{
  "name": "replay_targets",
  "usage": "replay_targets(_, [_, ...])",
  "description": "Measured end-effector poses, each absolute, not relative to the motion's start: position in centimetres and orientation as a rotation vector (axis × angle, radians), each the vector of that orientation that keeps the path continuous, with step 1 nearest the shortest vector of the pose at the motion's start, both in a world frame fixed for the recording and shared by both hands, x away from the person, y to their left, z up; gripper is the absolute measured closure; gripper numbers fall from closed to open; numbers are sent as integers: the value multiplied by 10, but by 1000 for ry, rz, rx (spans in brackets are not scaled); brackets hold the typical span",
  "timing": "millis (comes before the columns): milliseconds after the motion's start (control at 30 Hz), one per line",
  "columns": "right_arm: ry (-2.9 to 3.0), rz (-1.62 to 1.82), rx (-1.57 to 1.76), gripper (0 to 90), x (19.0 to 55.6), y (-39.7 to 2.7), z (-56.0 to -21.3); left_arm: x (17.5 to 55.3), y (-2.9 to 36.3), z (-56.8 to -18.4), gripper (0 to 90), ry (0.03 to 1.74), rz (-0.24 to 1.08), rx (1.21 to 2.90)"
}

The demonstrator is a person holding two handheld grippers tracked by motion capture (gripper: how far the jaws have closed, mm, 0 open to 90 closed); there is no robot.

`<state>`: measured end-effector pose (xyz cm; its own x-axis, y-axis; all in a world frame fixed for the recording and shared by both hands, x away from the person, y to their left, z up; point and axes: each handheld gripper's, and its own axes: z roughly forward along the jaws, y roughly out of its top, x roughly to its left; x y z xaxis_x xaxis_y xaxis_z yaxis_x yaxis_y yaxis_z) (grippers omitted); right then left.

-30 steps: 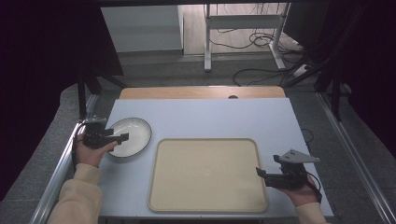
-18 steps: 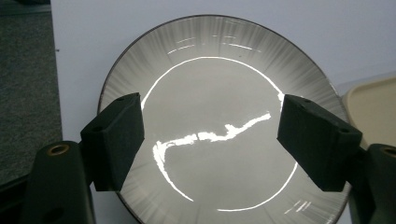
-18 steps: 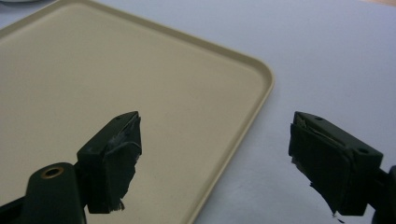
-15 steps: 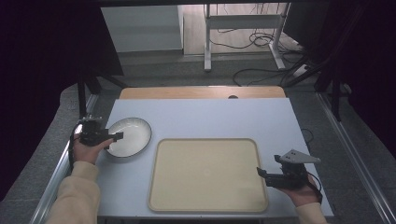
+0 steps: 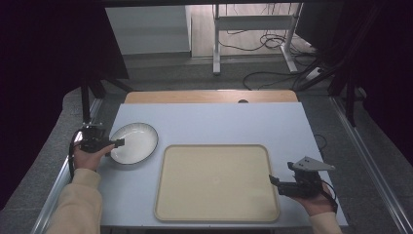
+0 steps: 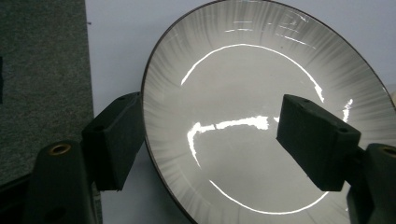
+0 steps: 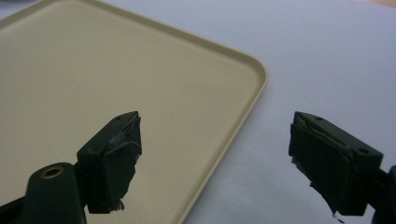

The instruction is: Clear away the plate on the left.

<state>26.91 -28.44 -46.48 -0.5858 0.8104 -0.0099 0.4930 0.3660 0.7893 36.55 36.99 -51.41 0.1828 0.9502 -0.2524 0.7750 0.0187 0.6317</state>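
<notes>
White plate (image 5: 132, 142) and beige tray (image 5: 216, 181) both lie empty.

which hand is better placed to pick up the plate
Left. The left gripper is already at the plate, its open jaws straddling the plate's rim in the left gripper view. The right gripper sits across the tray.

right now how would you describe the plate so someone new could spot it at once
Start at the pale blue table and find the big beige tray near its front edge. Just left of the tray's far corner lies the plate: round, glossy white with a thin dark rim, the only dish there, with the left gripper at its edge.
</notes>
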Motion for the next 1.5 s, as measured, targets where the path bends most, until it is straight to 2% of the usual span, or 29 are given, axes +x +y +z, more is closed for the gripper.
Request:
replay_targets(400, [2237, 1081, 1134, 172, 269, -284, -466, 365, 382, -526, 242, 1683, 309, 1748])
replay_targets(667, [2238, 1078, 1138, 172, 270, -284, -466, 366, 388, -533, 326, 1683, 249, 1702])
replay_targets(767, [2237, 1080, 1135, 172, 270, -284, -465, 366, 390, -535, 403, 1652, 186, 1692])
replay_targets(1267, [2239, 1085, 1126, 172, 270, -284, -465, 367, 389, -541, 475, 1677, 126, 1665])
replay_targets(1500, [2239, 1084, 1126, 172, 270, -285, -465, 367, 390, -543, 560, 1696, 124, 1666])
